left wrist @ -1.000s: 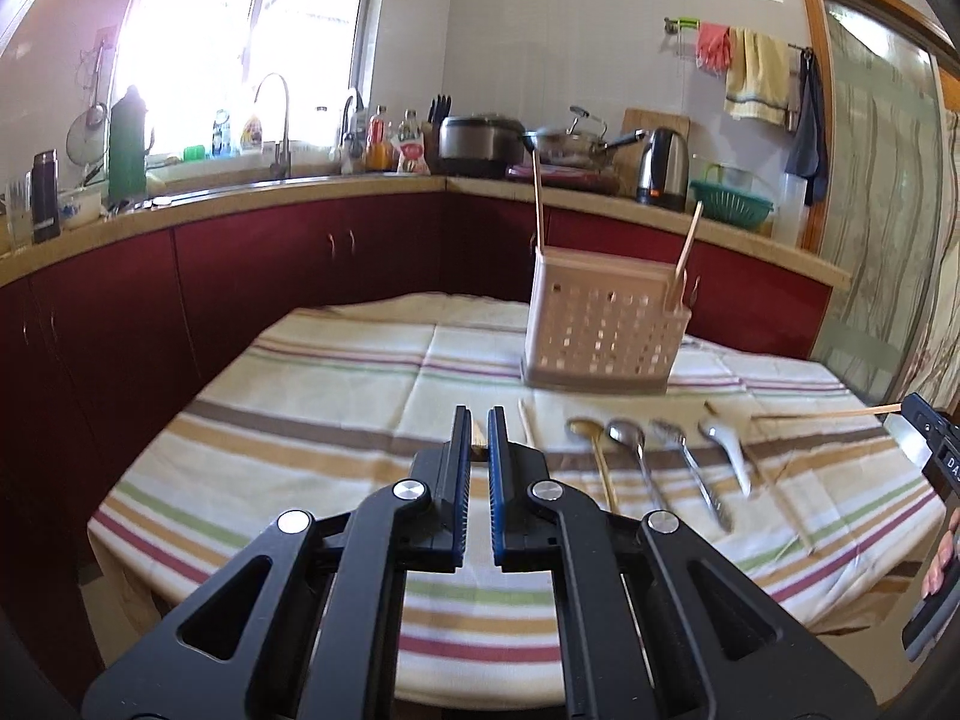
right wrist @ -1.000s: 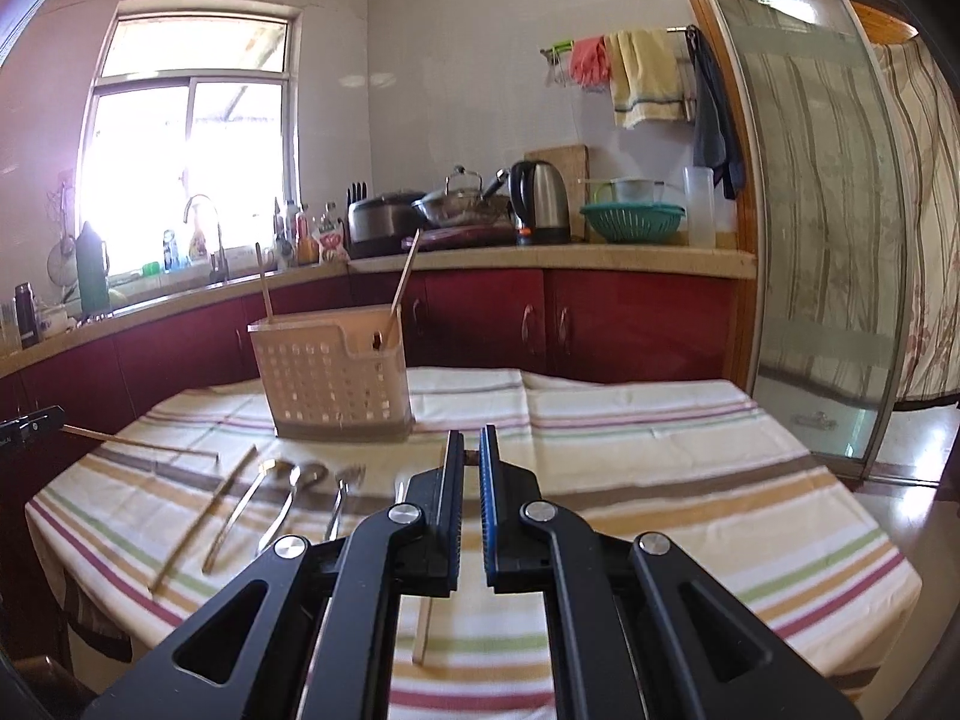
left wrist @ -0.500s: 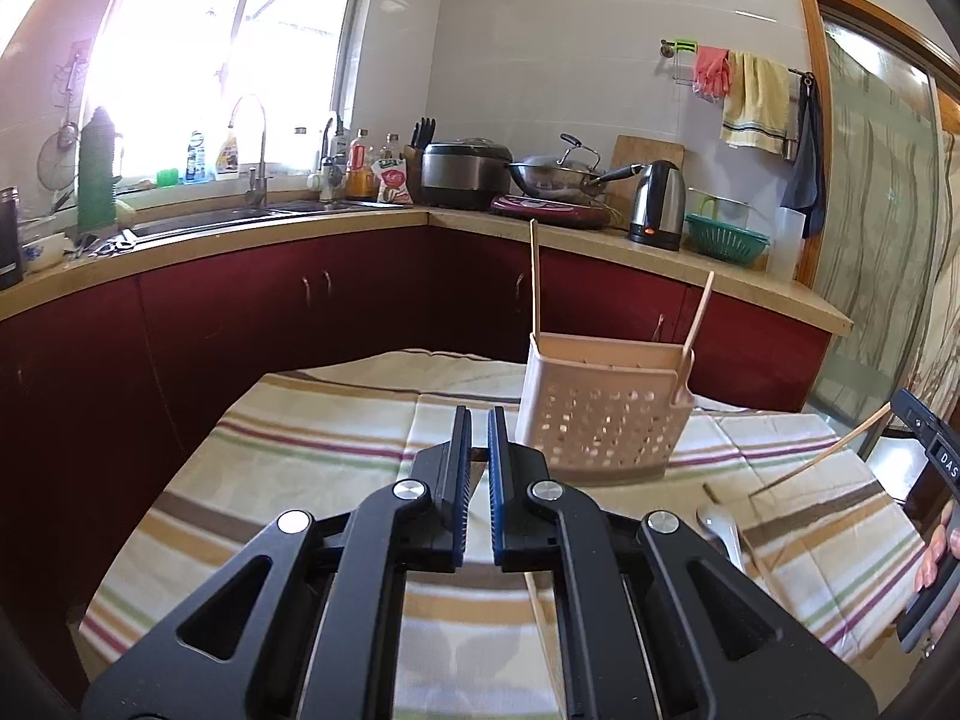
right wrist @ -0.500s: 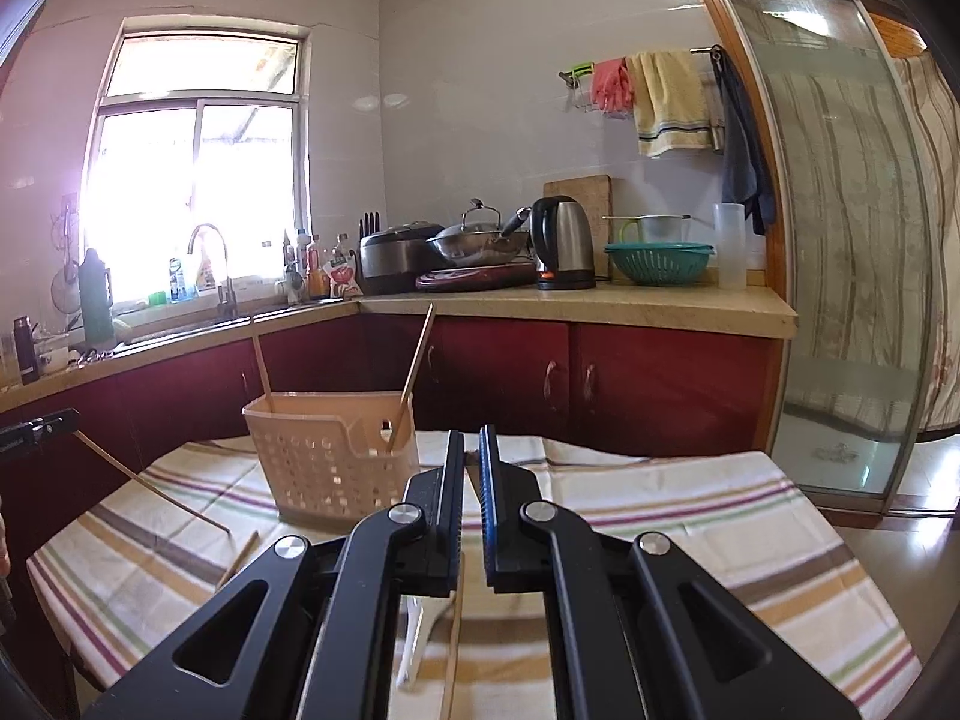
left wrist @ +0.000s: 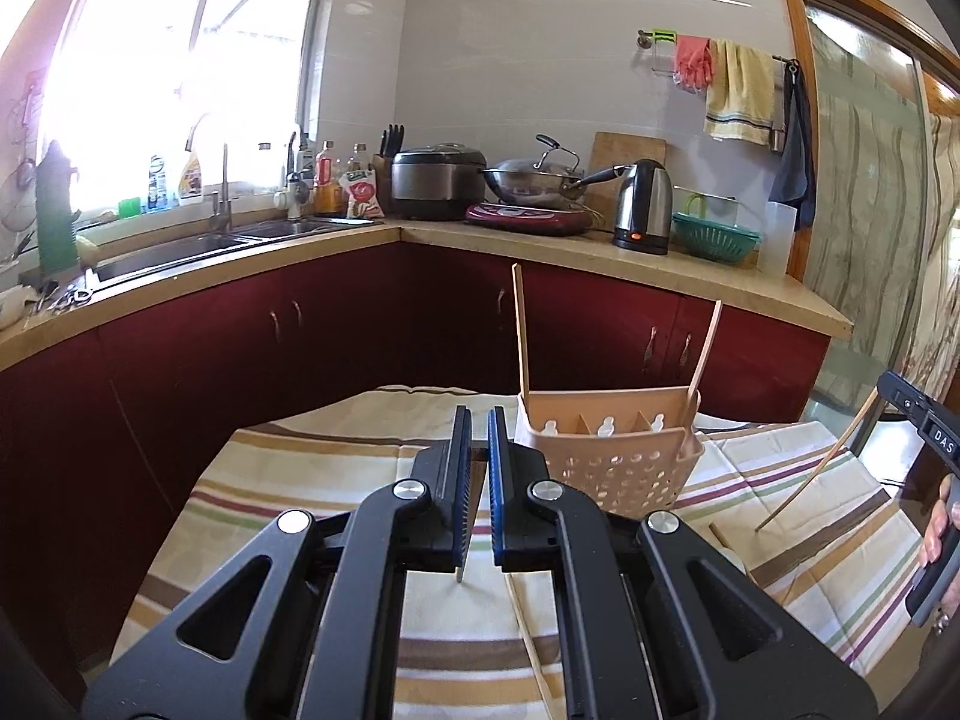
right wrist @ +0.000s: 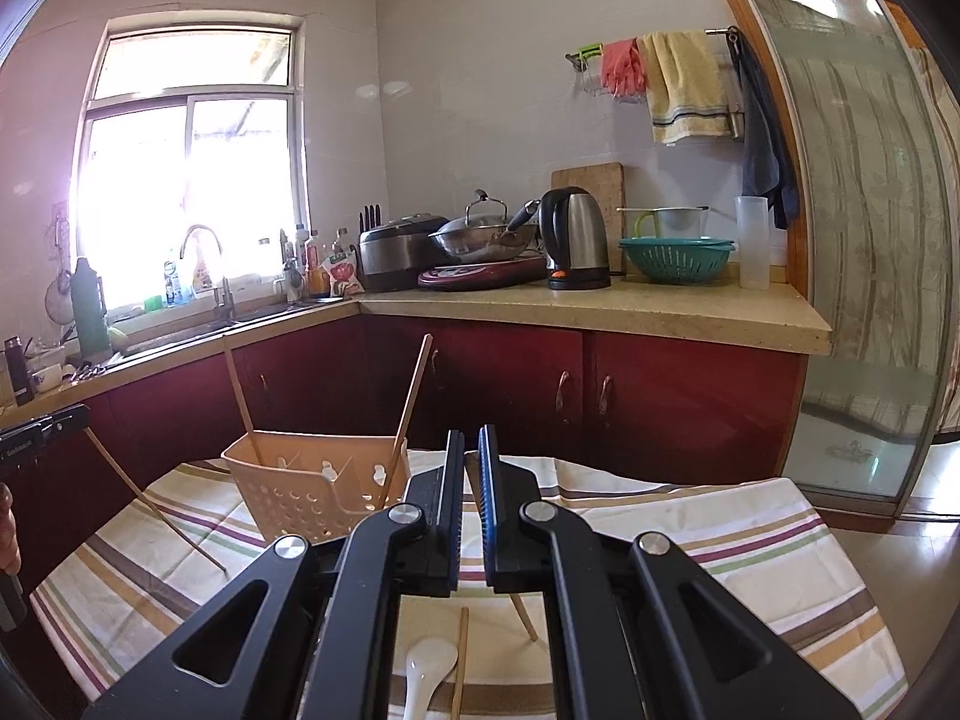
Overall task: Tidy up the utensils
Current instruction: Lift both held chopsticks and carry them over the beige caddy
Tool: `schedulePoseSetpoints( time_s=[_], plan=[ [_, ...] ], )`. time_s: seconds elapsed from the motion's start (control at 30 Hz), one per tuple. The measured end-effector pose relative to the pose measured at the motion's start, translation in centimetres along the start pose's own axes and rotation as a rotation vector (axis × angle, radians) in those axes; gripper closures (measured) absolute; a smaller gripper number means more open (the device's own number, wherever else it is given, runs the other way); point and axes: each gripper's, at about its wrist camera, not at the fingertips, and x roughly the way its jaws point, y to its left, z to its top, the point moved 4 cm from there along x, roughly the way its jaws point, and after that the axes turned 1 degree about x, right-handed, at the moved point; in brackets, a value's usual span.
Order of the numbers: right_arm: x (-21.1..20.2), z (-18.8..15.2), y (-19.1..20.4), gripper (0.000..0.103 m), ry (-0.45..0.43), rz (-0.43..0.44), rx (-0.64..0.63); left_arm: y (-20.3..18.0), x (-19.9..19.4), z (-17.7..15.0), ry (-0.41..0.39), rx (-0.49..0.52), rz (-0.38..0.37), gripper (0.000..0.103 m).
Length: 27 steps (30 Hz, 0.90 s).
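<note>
- Left tool (left wrist: 478, 414): jaws almost fully closed, thin gap only, clamped on one wooden chopstick, the left-held chopstick (right wrist: 156, 501). In the right wrist view it slants down from the tool at the left edge, with its tip just over the striped cloth.
- Right tool (right wrist: 471, 435): jaws also nearly closed, gripping the right-held chopstick (left wrist: 816, 462). It angles down and to the left from the tool at the right edge of the left wrist view. A person's hand (left wrist: 939, 525) is wrapped on the tool's handle.
- Both tools are up off the worktop (left wrist: 336, 480), which is covered with a striped tablecloth.
- Utensil basket (left wrist: 606, 468): beige, perforated, divided inside. It stands on the far part of the worktop, just right of the left tool's tips in that view.
- Two standing chopsticks (left wrist: 521, 330) are in the basket, one at each end, leaning outward.
- White ceramic spoon (right wrist: 423, 672) lies on the cloth below the right tool, with a loose chopstick (right wrist: 461, 660) flat just beside it.
- Rest of the near worktop is hidden by the tool bodies.
</note>
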Motion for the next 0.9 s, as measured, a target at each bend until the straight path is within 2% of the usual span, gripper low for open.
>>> schedulePoseSetpoints(
  time_s=[0.23,0.9],
  plan=[
    [0.1,0.8,-0.2,0.097,-0.002,-0.005,-0.003,0.0,0.4,1.3,-0.018,0.021,-0.002,0.097],
    [-0.8,2.9,-0.1,0.098,-0.016,0.029,0.018,-0.4,-1.5,3.0,-0.060,0.027,-0.022,0.097]
  ],
)
